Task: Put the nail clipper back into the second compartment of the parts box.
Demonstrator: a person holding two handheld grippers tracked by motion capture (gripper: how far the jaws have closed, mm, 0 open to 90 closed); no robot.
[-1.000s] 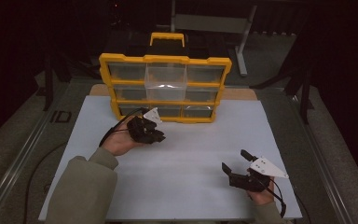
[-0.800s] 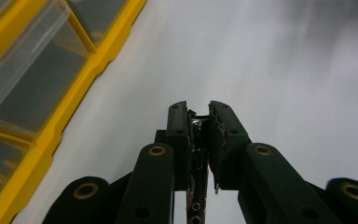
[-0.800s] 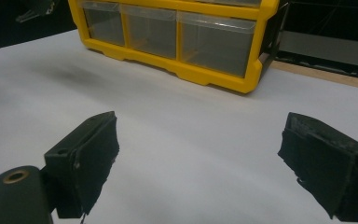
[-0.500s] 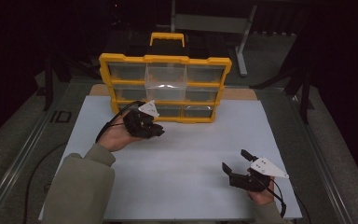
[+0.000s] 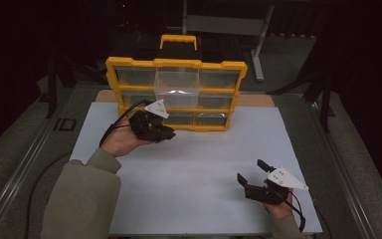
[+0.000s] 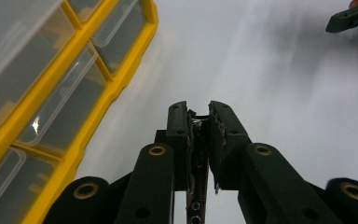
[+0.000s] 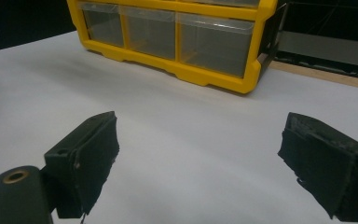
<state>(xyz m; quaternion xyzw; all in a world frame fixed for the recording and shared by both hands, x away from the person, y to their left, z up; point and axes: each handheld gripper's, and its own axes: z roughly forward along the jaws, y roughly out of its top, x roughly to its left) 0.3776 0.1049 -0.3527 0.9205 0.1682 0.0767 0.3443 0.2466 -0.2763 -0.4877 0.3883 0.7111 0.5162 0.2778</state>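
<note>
Up close, something small (image 6: pixel 199 122) between left tool (image 6: pixel 199 108) pads.

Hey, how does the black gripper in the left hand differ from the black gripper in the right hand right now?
The black left gripper has its jaws nearly closed, with something small and thin pinched between them; the black right gripper has its jaws wide apart with nothing between them. The left one sits just in front of the yellow drawer organiser with clear plastic drawers; the right one is well back from it over the white table top. Both carry a grey three-cornered plate.
</note>
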